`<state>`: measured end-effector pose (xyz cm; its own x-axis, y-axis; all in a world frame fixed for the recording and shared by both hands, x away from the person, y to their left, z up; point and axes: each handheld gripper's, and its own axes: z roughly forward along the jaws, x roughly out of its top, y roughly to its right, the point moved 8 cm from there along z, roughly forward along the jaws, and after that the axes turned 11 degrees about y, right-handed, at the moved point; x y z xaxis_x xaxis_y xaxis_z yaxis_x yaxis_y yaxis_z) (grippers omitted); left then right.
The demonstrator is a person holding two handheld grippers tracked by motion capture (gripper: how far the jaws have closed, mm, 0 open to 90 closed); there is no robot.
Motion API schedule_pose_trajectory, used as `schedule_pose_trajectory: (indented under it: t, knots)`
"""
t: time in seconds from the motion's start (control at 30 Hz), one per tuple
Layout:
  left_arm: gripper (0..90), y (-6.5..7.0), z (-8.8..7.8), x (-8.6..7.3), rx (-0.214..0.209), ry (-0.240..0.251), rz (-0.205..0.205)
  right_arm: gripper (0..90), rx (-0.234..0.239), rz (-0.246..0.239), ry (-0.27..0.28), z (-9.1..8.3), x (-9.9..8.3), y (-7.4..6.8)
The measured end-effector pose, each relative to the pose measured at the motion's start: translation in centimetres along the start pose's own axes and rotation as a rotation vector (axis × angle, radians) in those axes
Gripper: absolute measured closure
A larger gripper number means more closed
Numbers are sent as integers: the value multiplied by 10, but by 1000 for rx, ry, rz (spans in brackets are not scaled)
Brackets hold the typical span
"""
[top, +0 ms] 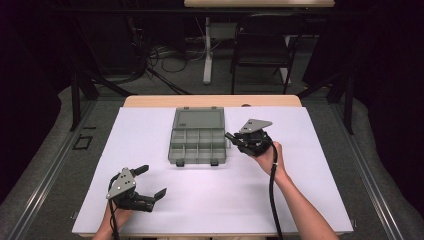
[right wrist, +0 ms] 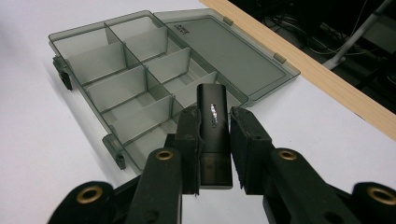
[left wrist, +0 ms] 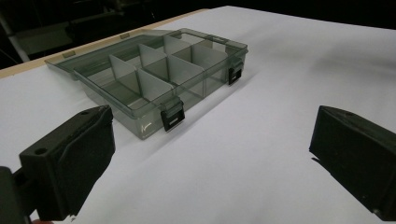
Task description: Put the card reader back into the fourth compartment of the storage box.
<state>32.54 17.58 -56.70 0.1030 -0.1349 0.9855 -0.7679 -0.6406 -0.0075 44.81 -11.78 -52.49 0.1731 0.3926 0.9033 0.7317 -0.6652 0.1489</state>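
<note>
I see the organizer (top: 197, 142) lying mid-worktop (top: 280, 200), lid (right wrist: 233, 51) flat back, its compartments empty. My right tongs (right wrist: 214, 128) clench a black stick (right wrist: 213, 135) just beside it; my left tongs (top: 150, 181) gape, well apart.

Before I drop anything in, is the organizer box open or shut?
Open: the organizer box has its lid folded flat back on the table, dividers exposed.

Translucent smoky plastic organizer box (right wrist: 140, 79), glossy black plastic stick (right wrist: 213, 126), matt white table sheet (top: 280, 200), wooden edge (top: 210, 101).
</note>
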Motion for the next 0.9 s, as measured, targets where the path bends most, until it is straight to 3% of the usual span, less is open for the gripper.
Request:
schedule_pose_trajectory:
  t: [0.9]
  knots:
    - [1, 0, 0, 0, 0, -2, 2, 737, -42, 59, -68, 25, 6, 6]
